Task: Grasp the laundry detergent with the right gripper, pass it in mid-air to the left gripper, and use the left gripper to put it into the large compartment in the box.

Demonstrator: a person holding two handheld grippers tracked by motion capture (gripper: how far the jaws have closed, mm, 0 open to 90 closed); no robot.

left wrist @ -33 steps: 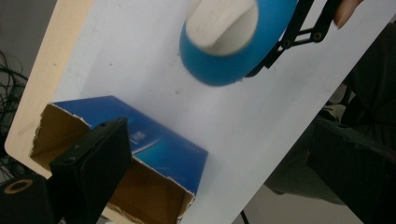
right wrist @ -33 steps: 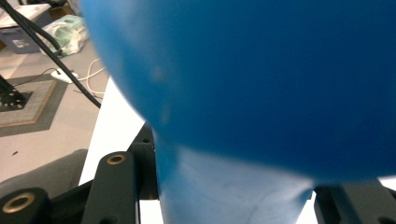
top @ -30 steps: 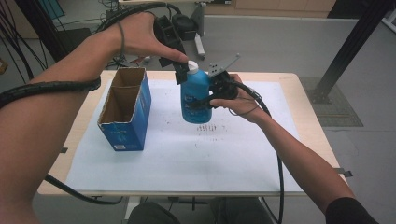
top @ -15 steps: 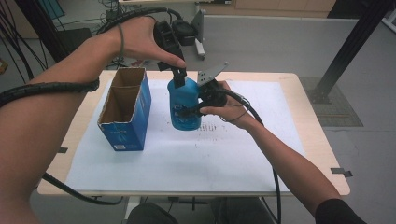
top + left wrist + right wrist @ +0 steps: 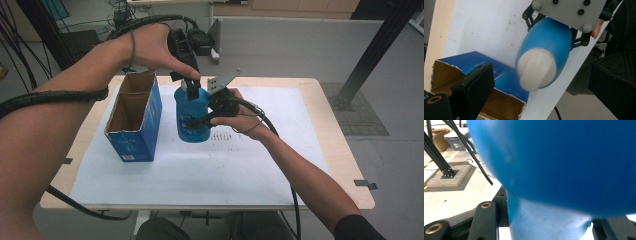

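A blue bottle (image 5: 192,117) with a white cap (image 5: 536,68) hangs tilted above the white sheet (image 5: 200,170), just right of an open blue cardboard box (image 5: 135,120). My right gripper (image 5: 199,120) is shut on the bottle's body from the right. In the right gripper view the blue bottle (image 5: 561,157) sits close between the jaws of my right gripper (image 5: 549,225). My left gripper (image 5: 189,81) points down at the bottle's top. In the left gripper view my left gripper (image 5: 542,73) is open, its jaws standing wide on either side of the cap, clear of it, with the box (image 5: 474,62) below.
The wooden table (image 5: 340,150) carries the white sheet over most of its top. The box's flaps stand open and it looks empty. Black cables trail from both grippers. Behind the table are a grey partition and a black frame post (image 5: 370,55).
My right gripper has carried the bottle left and slightly down, closer to the box. The bottle's cap now sits under my left gripper, which has hardly moved.
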